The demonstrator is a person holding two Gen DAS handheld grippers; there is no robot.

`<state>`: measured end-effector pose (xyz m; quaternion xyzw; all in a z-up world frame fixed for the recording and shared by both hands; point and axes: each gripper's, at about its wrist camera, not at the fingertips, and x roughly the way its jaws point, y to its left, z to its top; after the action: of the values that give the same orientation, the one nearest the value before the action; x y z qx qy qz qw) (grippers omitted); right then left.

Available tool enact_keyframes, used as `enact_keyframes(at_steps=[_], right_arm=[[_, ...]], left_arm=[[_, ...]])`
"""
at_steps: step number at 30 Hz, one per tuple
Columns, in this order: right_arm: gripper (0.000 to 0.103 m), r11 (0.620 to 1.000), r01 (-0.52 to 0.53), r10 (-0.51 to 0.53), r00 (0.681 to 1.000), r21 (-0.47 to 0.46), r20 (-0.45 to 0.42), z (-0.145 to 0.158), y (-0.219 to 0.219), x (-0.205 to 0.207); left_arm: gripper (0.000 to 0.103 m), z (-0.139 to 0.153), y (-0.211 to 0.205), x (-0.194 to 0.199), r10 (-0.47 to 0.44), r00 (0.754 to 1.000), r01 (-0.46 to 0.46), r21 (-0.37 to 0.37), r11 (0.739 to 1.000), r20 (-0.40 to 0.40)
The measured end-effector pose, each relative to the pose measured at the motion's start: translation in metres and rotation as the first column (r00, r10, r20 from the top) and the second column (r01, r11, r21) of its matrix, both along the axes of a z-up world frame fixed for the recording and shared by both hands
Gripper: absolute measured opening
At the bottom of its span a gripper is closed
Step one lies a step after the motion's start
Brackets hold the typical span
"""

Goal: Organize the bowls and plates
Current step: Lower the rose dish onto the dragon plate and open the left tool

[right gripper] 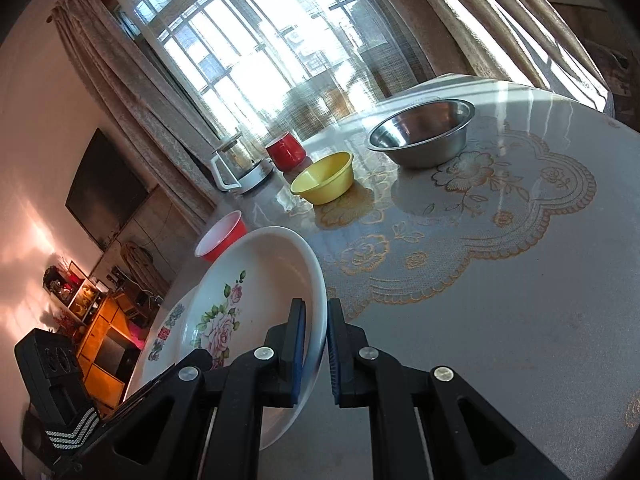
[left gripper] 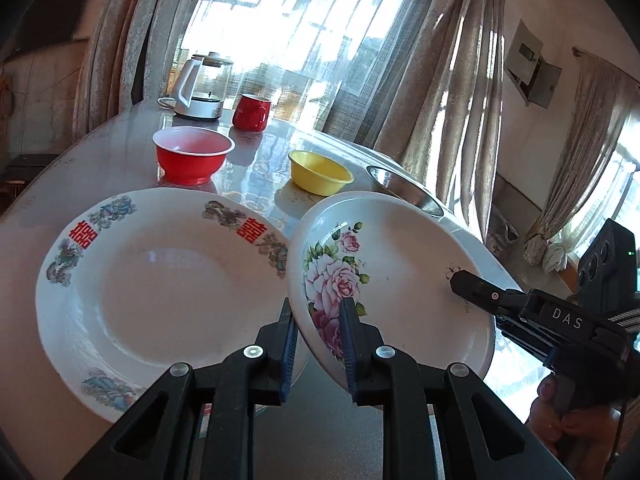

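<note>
Both grippers are on the rose plate point(left gripper: 392, 280) here: the left gripper point(left gripper: 318, 344) has its jaws clenched over the near rim, one blue pad on the flowered face and one beneath, and the right gripper point(right gripper: 316, 350) is clamped on the opposite rim the same way. The plate sits tilted between them, its right edge raised off the tabletop point(right gripper: 520, 280) and its left edge just overlapping the rim of the bigger plate with red characters point(left gripper: 160, 280), which lies flat on the tabletop beside it. Behind those two, the red bowl point(left gripper: 193, 154) stands alone, the yellow bowl point(left gripper: 320, 171) to its right, and the steel bowl point(right gripper: 422, 132) further right again, all three apart from one another. At the back edge, a red mug point(left gripper: 251, 112) stands just beside a glass kettle point(left gripper: 200, 88) on its white base. From the left wrist view, the right gripper's upper finger reaches in across the plate's inner face.
</note>
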<state>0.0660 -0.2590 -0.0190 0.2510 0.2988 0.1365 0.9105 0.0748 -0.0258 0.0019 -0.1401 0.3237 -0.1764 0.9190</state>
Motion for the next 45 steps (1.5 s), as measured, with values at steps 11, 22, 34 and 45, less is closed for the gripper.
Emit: enact_keyframes(at_steps=[11, 22, 34, 45], right_arm=[[0.011, 0.987, -0.154, 0.152, 0.987, -0.047, -0.050, 0.002, 0.073, 0.034], [0.012, 0.967, -0.249, 0.235, 0.956, -0.059, -0.172, -0.021, 0.123, 0.068], [0.013, 0.958, -0.239, 0.182, 0.934, -0.158, -0.307, -0.012, 0.143, 0.095], [0.014, 0.959, -0.236, 0.175, 0.926, -0.153, -0.333, -0.013, 0.149, 0.112]], left_arm=[[0.020, 0.000, 0.066, -0.006, 0.143, 0.989, -0.143, -0.013, 0.990, -0.023], [0.020, -0.021, 0.103, 0.004, 0.228, 0.966, -0.227, 0.018, 0.974, -0.122], [0.029, -0.015, 0.111, 0.023, 0.213, 0.941, -0.219, 0.009, 0.976, -0.264], [0.056, -0.005, 0.116, 0.031, 0.146, 0.922, -0.189, -0.089, 0.978, -0.359]])
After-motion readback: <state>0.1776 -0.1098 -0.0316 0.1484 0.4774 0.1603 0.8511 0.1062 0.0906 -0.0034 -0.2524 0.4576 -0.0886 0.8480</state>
